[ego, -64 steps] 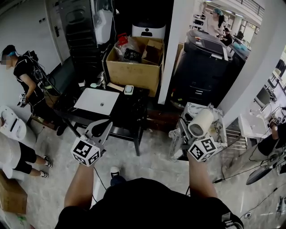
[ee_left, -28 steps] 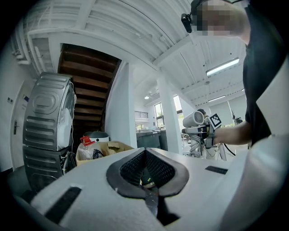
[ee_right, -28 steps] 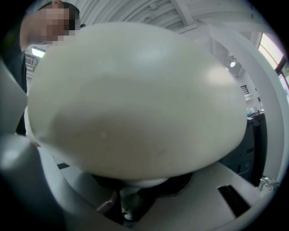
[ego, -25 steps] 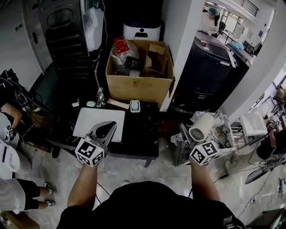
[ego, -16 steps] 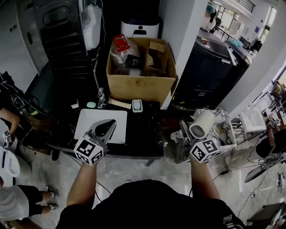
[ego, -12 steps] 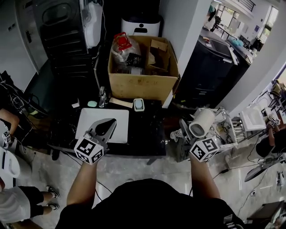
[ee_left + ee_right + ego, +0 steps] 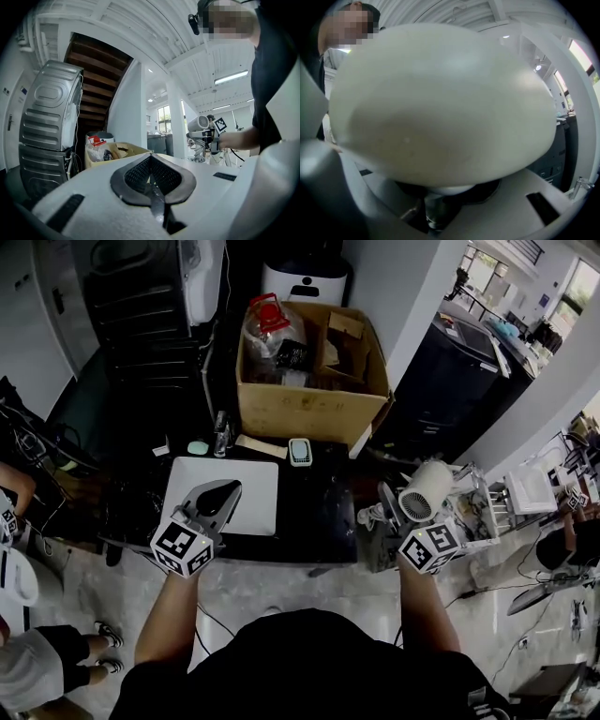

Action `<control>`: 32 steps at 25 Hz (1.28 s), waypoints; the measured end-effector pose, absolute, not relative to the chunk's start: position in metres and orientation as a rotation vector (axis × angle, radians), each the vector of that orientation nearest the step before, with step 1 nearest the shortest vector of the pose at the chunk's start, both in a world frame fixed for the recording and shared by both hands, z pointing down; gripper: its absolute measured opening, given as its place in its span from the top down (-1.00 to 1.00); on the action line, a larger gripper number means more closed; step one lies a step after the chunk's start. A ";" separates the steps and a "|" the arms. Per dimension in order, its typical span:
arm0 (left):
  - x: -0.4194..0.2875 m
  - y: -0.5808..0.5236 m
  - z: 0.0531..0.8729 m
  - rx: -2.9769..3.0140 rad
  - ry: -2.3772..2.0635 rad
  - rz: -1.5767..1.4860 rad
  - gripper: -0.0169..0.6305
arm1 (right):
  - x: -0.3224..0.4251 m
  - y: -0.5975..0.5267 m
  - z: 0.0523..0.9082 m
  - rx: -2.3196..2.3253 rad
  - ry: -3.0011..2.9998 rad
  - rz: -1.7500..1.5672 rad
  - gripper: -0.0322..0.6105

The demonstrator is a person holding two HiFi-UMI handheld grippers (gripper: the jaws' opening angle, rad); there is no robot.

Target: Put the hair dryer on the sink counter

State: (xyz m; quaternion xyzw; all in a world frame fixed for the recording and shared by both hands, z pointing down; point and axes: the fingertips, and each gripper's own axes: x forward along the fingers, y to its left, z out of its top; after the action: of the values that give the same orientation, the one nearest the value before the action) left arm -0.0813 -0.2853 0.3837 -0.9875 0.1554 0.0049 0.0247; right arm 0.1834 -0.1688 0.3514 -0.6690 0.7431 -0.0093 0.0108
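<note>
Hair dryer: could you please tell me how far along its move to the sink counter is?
Done: the right tool grips the hair dryer. In hand: it is held aloft, beyond the sink counter's right edge. Left: setting it down there.

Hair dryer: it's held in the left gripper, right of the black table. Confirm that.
Not quite: the right gripper holds the hair dryer, as the head view shows. It is indeed right of the black table.
</note>
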 end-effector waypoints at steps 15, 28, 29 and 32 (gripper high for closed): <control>-0.093 -0.317 0.400 -3.086 0.470 0.009 0.90 | 0.174 -0.195 0.364 -2.125 2.314 -0.051 0.41; -0.088 -0.304 0.394 -3.064 0.534 -0.003 0.90 | 0.196 -0.193 0.375 -2.113 2.364 -0.066 0.41; -0.088 -0.302 0.393 -3.059 0.546 -0.005 0.90 | 0.199 -0.194 0.375 -2.112 2.372 -0.060 0.41; -0.091 -0.295 0.393 -3.047 0.585 -0.015 0.90 | 0.207 -0.197 0.375 -2.097 2.398 -0.057 0.41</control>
State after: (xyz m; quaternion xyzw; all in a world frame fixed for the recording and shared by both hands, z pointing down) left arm -0.0910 -0.2948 0.3933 -0.9818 0.1887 -0.0049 0.0195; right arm 0.2066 -0.1971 0.3754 -0.6580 0.7525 -0.0180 -0.0223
